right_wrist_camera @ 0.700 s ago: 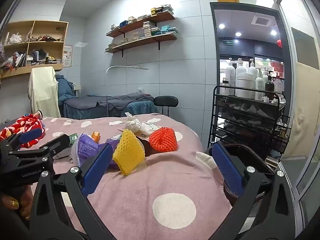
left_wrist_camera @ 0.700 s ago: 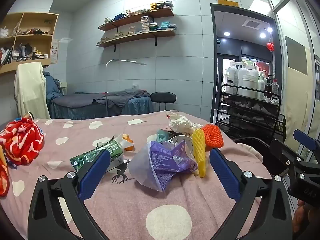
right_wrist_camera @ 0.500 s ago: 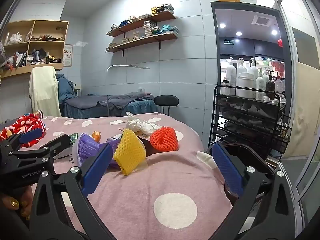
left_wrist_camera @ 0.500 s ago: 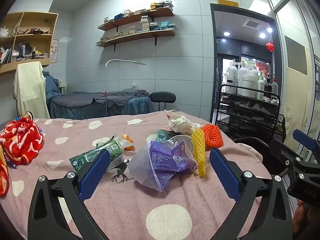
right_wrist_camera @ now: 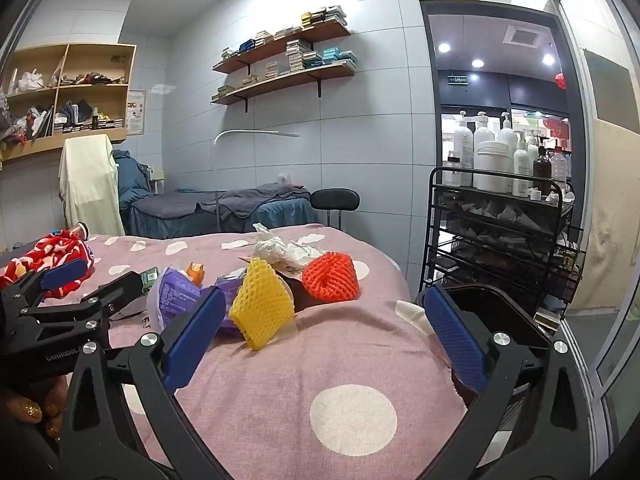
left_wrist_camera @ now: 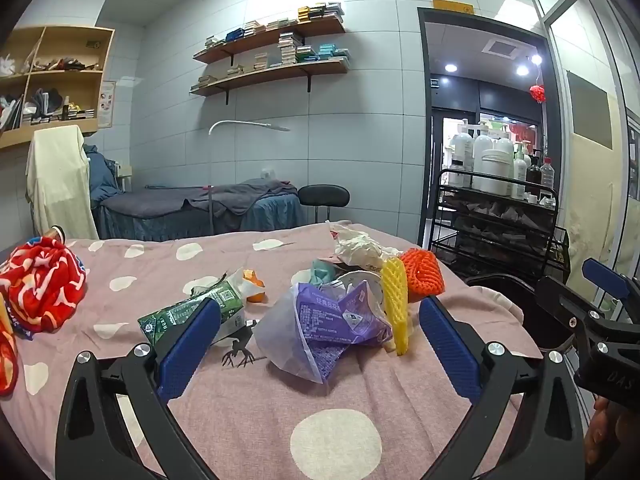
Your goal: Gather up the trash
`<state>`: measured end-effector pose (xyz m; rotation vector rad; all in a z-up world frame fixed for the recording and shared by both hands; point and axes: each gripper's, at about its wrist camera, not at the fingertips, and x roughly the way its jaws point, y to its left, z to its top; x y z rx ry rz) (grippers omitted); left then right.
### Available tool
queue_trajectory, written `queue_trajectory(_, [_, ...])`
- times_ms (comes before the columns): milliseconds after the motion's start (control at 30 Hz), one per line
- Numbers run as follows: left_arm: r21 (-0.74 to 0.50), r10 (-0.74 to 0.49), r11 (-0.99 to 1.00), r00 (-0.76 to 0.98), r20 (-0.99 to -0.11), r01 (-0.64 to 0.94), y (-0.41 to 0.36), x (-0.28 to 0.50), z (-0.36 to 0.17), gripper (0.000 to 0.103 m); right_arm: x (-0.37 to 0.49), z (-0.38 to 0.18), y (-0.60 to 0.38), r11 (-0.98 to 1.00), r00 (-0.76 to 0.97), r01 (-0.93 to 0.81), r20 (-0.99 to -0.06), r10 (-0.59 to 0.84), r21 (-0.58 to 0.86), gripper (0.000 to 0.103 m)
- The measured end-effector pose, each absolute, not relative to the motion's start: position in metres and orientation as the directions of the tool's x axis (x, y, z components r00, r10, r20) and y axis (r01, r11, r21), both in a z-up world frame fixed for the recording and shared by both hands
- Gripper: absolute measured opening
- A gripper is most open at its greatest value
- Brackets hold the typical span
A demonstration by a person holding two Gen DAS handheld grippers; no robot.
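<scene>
Trash lies in a pile on the pink dotted bedspread (left_wrist_camera: 280, 408): a purple plastic wrapper (left_wrist_camera: 332, 320), a yellow foam net (left_wrist_camera: 394, 304), an orange foam net (left_wrist_camera: 422, 272), a green carton (left_wrist_camera: 188, 312), crumpled white paper (left_wrist_camera: 360, 246) and a small orange scrap (left_wrist_camera: 254, 280). My left gripper (left_wrist_camera: 316, 348) is open, just short of the purple wrapper. My right gripper (right_wrist_camera: 320, 340) is open, near the yellow net (right_wrist_camera: 262, 304) and orange net (right_wrist_camera: 330, 276). A black bin (right_wrist_camera: 492, 316) stands at the bed's right edge.
A red patterned cloth (left_wrist_camera: 40, 280) lies at the bed's left. A black wire cart (left_wrist_camera: 496, 216) with bottles stands to the right. A massage bed (left_wrist_camera: 200, 208) and a black stool (left_wrist_camera: 324, 194) are behind.
</scene>
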<state>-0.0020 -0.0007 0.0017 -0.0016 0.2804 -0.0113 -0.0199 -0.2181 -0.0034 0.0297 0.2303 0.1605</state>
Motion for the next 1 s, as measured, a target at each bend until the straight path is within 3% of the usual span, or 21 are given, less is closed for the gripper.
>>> queue_trajectory(1000, [-0.014, -0.019, 1.000, 0.957, -0.290, 0.016, 0.0019, 0.0006, -0.0021, 0.098, -0.0177, -0.0042, -0.2169, 0.986, 0.956, -0.160, -0.239, 0.169, 0.055, 0.098])
